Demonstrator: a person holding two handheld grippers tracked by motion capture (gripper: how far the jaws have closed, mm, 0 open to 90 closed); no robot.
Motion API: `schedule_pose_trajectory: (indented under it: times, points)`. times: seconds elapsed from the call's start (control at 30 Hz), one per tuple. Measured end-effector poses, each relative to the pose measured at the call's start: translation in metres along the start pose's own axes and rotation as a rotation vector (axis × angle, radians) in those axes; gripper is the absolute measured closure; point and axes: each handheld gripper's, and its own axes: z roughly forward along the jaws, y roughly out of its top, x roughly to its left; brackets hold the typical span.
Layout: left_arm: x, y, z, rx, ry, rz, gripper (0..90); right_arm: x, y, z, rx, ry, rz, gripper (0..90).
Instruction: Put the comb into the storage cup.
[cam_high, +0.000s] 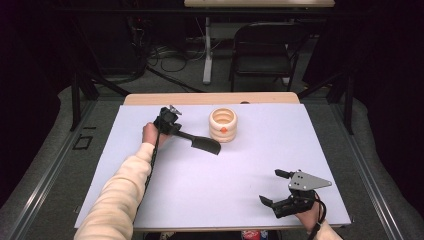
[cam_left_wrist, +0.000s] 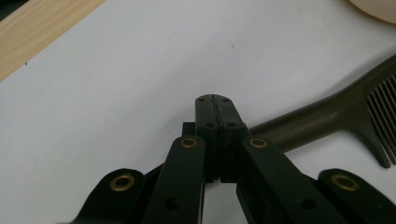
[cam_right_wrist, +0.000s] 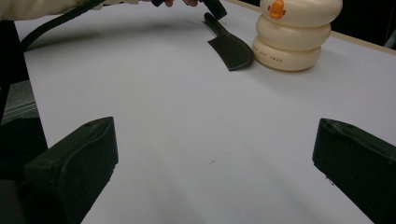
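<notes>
A: Your left gripper has its jaws pinched on the comb handle, mid-counter, comb head beside the cream holder.

B: It's light, stiff plastic; grip the handle, not the teeth. Your right gripper sits wide, near the front-right corner.

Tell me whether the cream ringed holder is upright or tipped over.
Upright: the cream ringed holder stands on its base on the white table, its opening facing up, beside the dark comb.

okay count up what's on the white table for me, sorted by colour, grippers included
Black: 2, the left gripper and the right gripper.
Dark olive: 1, the comb, its handle at the left gripper's shut jaws.
Cream: 1, the ringed holder with an orange mark.
Total: 4 on the white table.
</notes>
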Motion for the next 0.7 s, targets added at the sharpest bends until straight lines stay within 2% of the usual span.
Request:
schedule_pose_trajectory:
  times: [0.33, 0.47, 0.7]
  points:
    - [-0.001, -0.009, -0.008, 0.047, -0.025, -0.003, 90.0, 0.000, 0.000, 0.000, 0.000, -0.001, 0.001, 0.0]
    - [-0.004, -0.018, -0.012, 0.070, -0.043, -0.009, 90.0, 0.000, 0.000, 0.000, -0.001, -0.002, 0.004, 0.0]
    - [-0.009, -0.028, -0.018, 0.077, -0.059, -0.009, 90.0, 0.000, 0.000, 0.000, 0.000, -0.001, -0.001, 0.0]
